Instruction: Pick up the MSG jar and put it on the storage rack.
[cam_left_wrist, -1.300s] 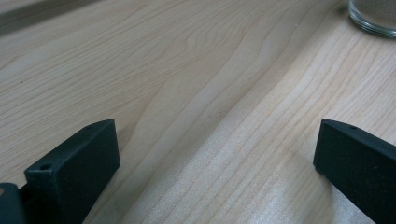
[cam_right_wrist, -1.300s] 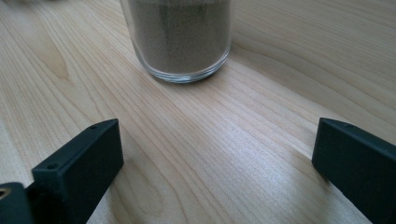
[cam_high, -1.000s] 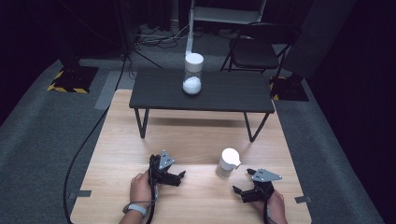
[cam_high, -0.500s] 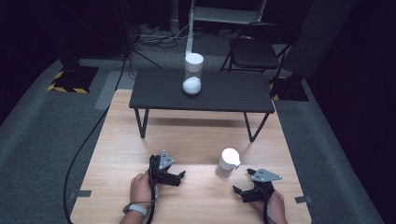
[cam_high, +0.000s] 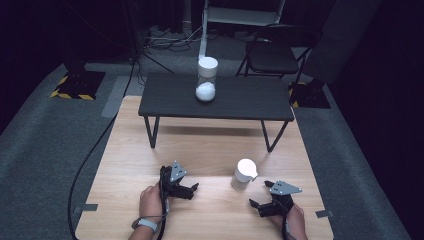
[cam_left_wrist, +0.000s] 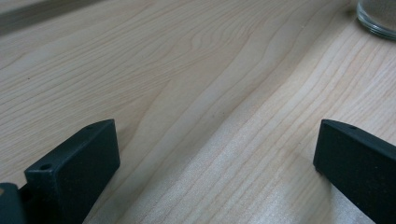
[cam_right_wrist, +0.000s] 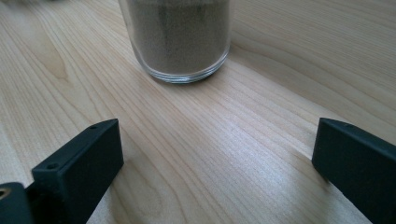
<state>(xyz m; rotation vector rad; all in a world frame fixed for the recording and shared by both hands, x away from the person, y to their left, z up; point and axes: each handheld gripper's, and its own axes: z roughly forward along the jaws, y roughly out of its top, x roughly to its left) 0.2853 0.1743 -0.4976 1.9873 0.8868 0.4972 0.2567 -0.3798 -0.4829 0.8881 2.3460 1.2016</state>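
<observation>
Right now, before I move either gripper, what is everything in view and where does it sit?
jar with white lid: 1, clear glass with a dark granular fill, on the wooden table between the grippers, nearer the right one
tall jar: 1, clear with a white cap and white contents at the bottom, on the dark side table
wooden table: 1, light wood, foreground
dark side table: 1, black, at the far edge of the wooden table
folding chair: 1, black, behind the side table
left gripper: 1, black, jaws open, on the wood at left
right gripper: 1, black, jaws open, at right
hands: 2, one on each gripper
</observation>
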